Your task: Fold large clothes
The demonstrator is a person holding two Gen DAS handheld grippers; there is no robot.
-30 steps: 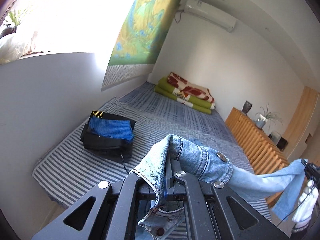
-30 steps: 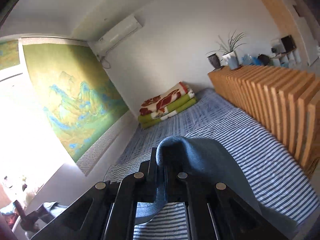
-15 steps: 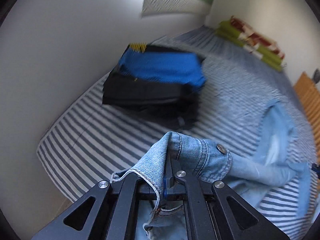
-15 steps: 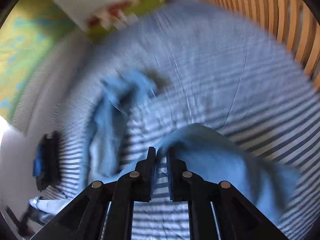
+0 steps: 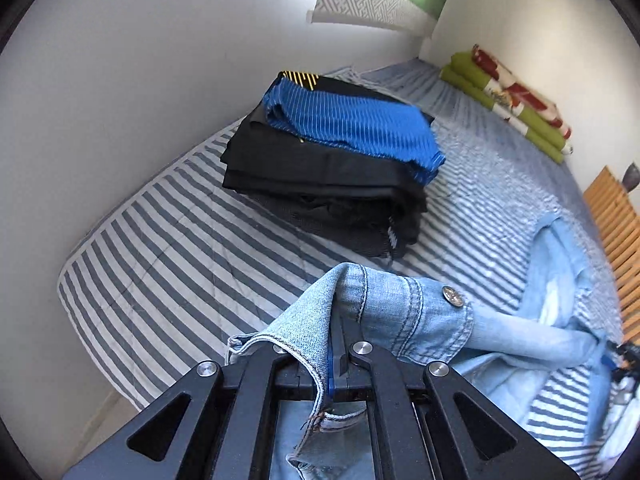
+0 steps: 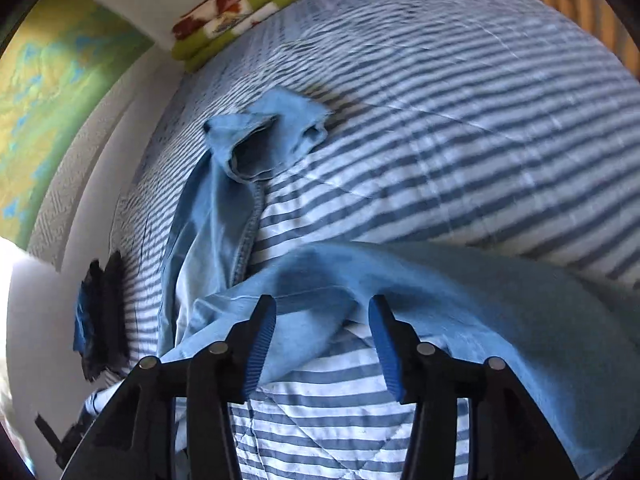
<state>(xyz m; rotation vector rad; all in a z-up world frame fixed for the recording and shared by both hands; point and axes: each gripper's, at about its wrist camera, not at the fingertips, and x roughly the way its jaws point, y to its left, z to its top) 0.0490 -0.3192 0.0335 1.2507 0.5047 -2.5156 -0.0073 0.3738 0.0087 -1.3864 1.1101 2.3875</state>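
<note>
Left gripper [image 5: 338, 332]: jaws clamped tight on a fold of the denim jacket [image 5: 404, 308], at a cuff or hem edge with a metal snap button [image 5: 453, 295] just to the right of the grip. The cloth drapes over both black fingers and trails off rightward across the bed [image 5: 168, 264].

Right gripper [image 6: 322, 332]: jaws have just been opening and now stand apart, blue ribbed pads [image 6: 260, 344] showing on the inner faces. The jacket's light blue cloth [image 6: 420, 280] lies beneath and beyond the fingertips; the left pad looks to be brushing it, but neither pad presses on it. Nothing is held.

The jacket is spread loosely on the blue-and-white striped bed cover, crumpled rather than flat. One sleeve [image 6: 256, 144] reaches away up the bed in the right wrist view, its open cuff facing the camera.

Stack of folded dark clothes with a bright blue ribbed garment on top [image 5: 344, 152] sits on the bed near the wall, well apart from the jacket. Folded green and red-patterned blankets [image 5: 516, 100] lie at the far end of the bed. Wooden slatted panel [image 5: 616, 232] along the bed's right side. Green painted wall hanging [image 6: 44, 80] above.
</note>
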